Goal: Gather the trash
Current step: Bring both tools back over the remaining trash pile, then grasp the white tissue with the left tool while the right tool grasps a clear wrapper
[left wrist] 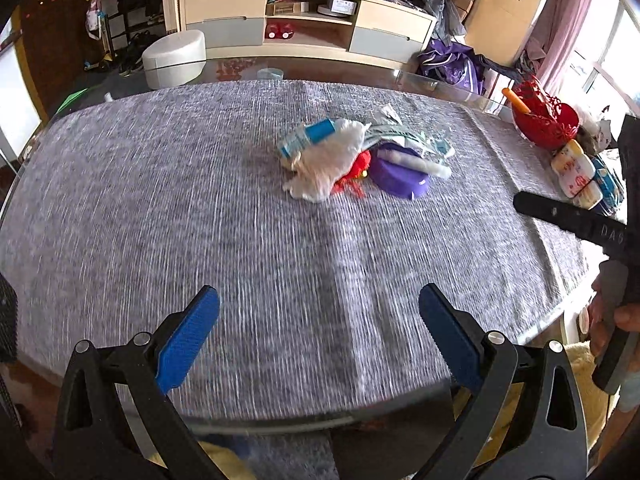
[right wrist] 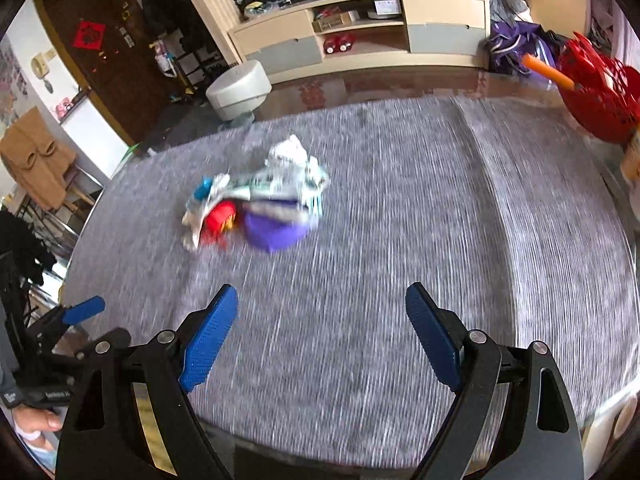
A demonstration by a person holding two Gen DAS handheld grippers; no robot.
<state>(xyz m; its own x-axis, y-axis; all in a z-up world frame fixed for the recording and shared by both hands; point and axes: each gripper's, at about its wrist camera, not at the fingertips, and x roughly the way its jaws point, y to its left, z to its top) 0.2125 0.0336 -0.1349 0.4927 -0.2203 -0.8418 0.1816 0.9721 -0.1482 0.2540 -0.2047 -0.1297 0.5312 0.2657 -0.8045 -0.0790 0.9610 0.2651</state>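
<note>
Above the near edge of the grey cloth, your left gripper and right gripper both gape wide, nothing between the pads. The trash pile lies mid-table, well ahead of both, untouched. Red basket far right. Motion blur; label print unreadable.
</note>
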